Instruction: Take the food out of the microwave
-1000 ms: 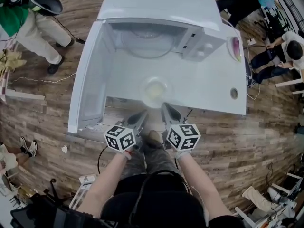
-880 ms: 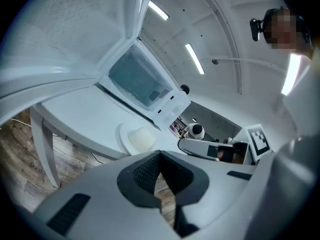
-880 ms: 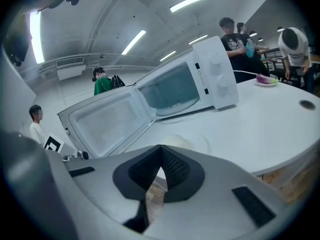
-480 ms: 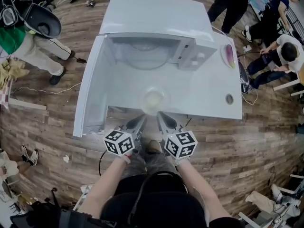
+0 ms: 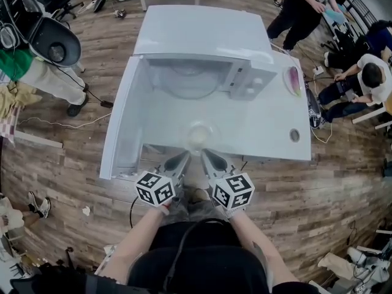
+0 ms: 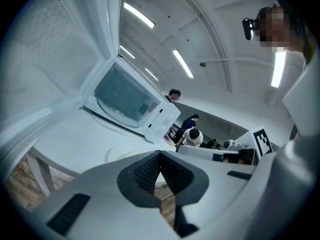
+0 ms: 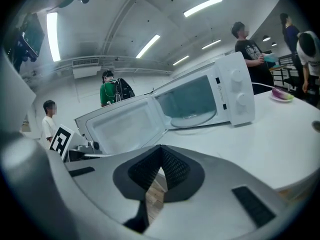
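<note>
Nearest, left gripper [image 5: 185, 155]: the jaws are pressed together with nothing between them; only floor boards [image 6: 167, 204] are seen through the gap under the pads.
Beside it, right gripper [image 5: 206, 152]: the jaws are likewise closed and empty, and it is held just beside the left one above the near table edge.
Change at the grippers: both are carried slightly higher than a second ago, with the tips still aimed towards the bowl. The jaws are kept closed through all three head views.
Just ahead, bowl [image 5: 199, 135]: a small clear bowl with pale contents, taken to be the food, is set on the white table [image 5: 269, 124] close in front of the two tips. It is touched by neither, and its place on the table is unchanged over the last second.
Left of centre, microwave door [image 5: 124, 124]: it is swung fully open towards the person's left and is not touched.
Farther back, microwave [image 5: 202, 35]: the cavity is shown empty, with only the glass turntable [image 5: 187, 77] left inside.
Far right, plate [image 5: 292, 80]: it carries something purple, lies beside the microwave and is not involved.
Meaning for the task: the food is judged to be already out and set down, since it is gripped by nothing and the oven is bare. The lift of the closed grippers is read as a withdrawal, so little is thought to remain. The door could still be shut, though that is not asked for.
</note>
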`<state>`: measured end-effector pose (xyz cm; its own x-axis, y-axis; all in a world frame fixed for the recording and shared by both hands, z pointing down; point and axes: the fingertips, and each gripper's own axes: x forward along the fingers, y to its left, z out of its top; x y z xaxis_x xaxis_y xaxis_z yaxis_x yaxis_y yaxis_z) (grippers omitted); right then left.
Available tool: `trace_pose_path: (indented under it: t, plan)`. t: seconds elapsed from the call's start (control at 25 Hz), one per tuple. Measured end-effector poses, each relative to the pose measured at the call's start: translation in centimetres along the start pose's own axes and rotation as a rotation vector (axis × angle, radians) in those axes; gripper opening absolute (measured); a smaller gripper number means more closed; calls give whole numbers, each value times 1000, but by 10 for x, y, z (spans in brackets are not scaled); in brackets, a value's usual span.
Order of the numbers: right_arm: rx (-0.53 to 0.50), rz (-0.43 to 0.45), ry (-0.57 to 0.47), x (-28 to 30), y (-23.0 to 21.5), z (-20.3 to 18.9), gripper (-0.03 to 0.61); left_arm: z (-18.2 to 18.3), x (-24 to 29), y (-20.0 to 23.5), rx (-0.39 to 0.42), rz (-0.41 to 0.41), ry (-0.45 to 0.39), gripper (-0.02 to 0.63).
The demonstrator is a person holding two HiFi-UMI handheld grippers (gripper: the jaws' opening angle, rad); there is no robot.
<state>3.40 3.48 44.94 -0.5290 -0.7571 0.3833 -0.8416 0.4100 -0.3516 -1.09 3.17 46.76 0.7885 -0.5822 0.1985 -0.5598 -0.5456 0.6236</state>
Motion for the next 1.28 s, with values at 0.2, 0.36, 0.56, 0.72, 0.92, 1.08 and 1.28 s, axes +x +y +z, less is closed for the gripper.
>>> trace_pose_path:
  t: [0.2, 0.36, 0.56, 0.72, 0.92, 1.08, 1.28]
  plan:
    - [-16, 18, -7, 0, 4, 5, 18, 10, -4, -1, 41, 6, -14, 9]
    - [-32, 19, -7, -4, 4, 8, 17, 17, -7, -4, 99, 21, -22, 9]
    - [-62, 26, -5, -7, 3, 11, 17, 25, -6, -8, 141, 15, -46, 9]
    - [-76, 19, -8, -10, -1, 15, 18, 36, -4, -6, 151, 17, -72, 9]
    - [-79, 12, -22, -10, -7, 22, 17, 47, 2, -7, 163, 18, -95, 9]
    - [-82, 5, -32, -11, -13, 27, 17, 52, 5, -8, 171, 25, -109, 9]
    - [-68, -9, -38, -11, -26, 30, 18, 55, 4, -1, 160, 42, -110, 9]
